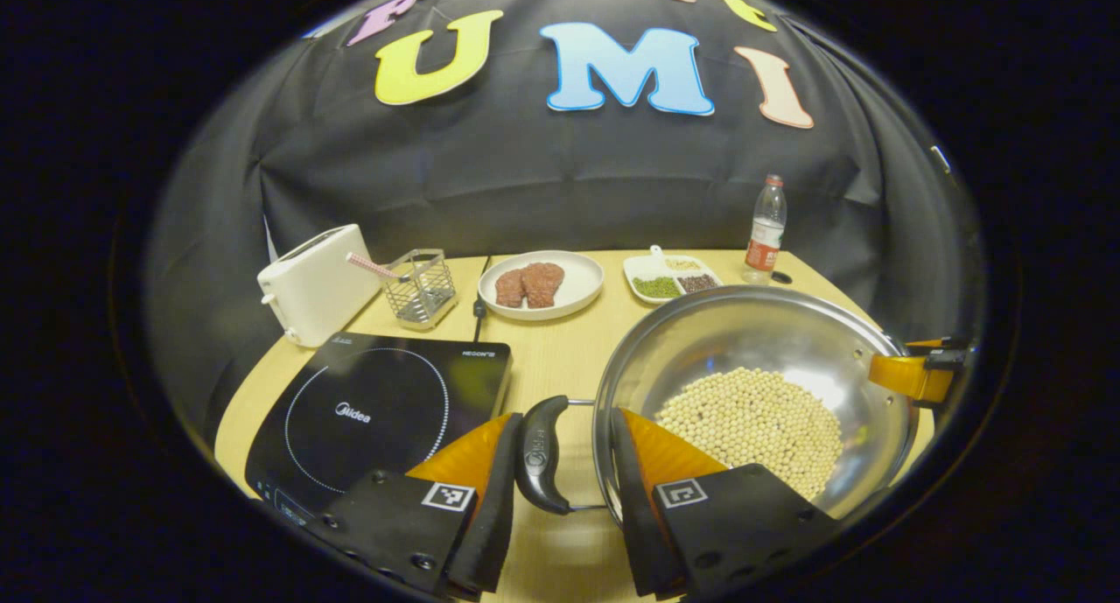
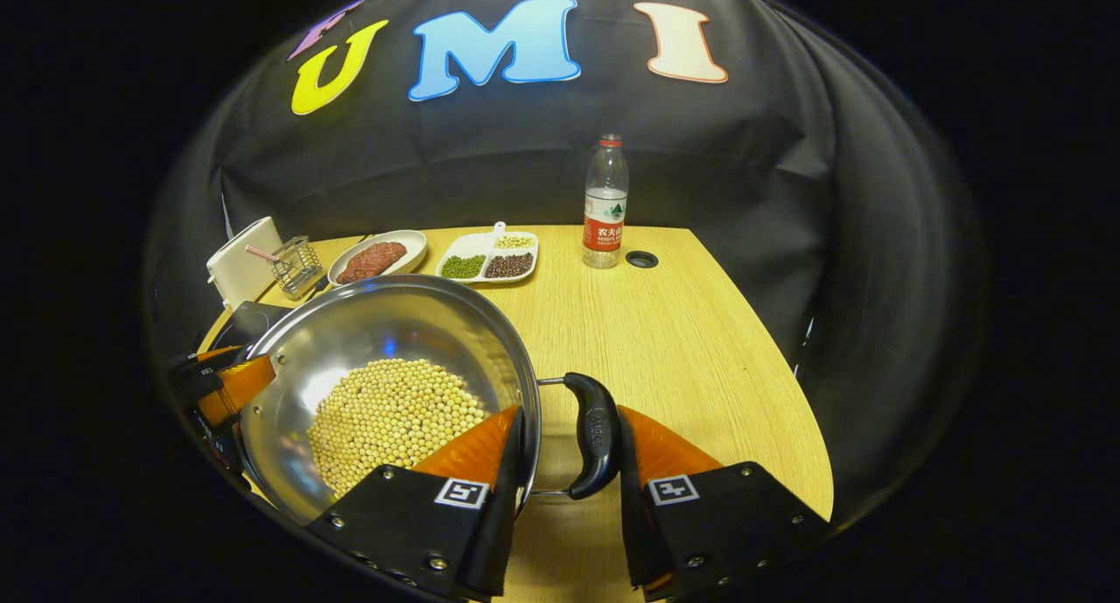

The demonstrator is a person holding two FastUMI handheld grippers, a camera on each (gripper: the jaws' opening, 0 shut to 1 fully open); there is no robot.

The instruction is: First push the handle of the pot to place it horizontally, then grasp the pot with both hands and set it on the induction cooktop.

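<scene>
Left tool point(image 1: 560, 463) and right tool point(image 2: 564, 463), both parted, each straddle 1 pot point(image 1: 752, 384) handle without clamping. Beside the pot's left rim lies the cooktop point(image 1: 385, 410); bare bench point(image 2: 700, 358) extends beyond its right.

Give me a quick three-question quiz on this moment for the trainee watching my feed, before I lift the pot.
1. True or false: the pot already sits on the induction cooktop.
2. What fills the bottom of the pot?
A. soybeans
B. water
C. meat
3. What does each gripper straddle, the left gripper and the right gripper?

Key:
1. False. The pot stands on the wooden table, beside the cooktop.
2. A. Pale soybeans lie in it; the meat is on a white plate farther back.
3. A black side handle: the left one and the right one. Each sits between the fingers, with gaps visible.
</scene>
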